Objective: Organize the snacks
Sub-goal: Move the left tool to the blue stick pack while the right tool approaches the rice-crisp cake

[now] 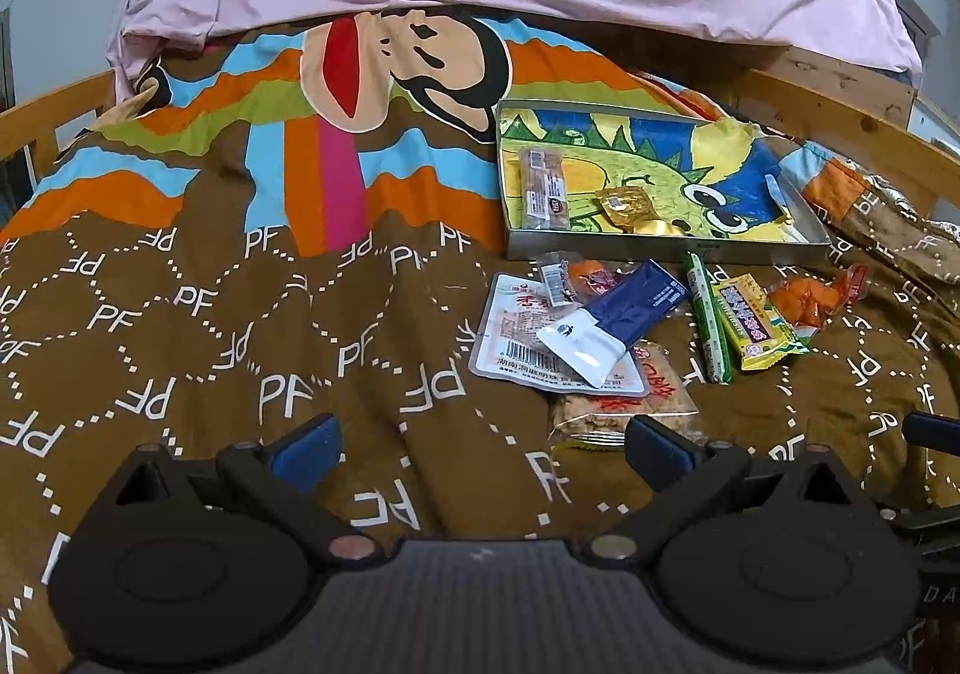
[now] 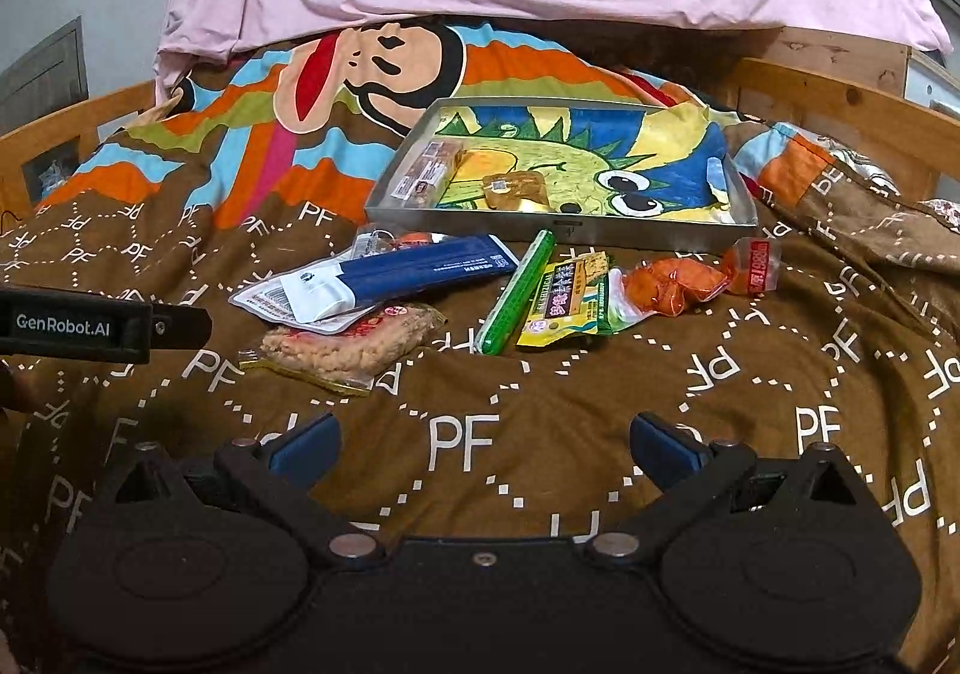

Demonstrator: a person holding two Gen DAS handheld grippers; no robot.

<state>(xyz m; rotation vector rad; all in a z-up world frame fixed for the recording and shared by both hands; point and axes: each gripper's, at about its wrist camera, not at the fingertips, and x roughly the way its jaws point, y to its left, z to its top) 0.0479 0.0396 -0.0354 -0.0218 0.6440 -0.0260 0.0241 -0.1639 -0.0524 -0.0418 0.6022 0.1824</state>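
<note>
Both the left gripper (image 1: 483,443) and right gripper (image 2: 483,443) gape wide, empty. Ahead lies the green stick snack (image 2: 516,293) (tray (image 2: 600,236) beyond); pinch across its width.

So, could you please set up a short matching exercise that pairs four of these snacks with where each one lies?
Things:
1. brown bar in clear wrapper
2. blue-and-white flat pouch
3. slim green stick packet
4. orange snack in clear bag

Places:
a. on the blanket, rightmost of the pile
b. inside the metal tray, left end
c. atop other packets
d. between the pouch and the yellow-green packet

Pairs: 1-b, 2-c, 3-d, 4-a
</note>
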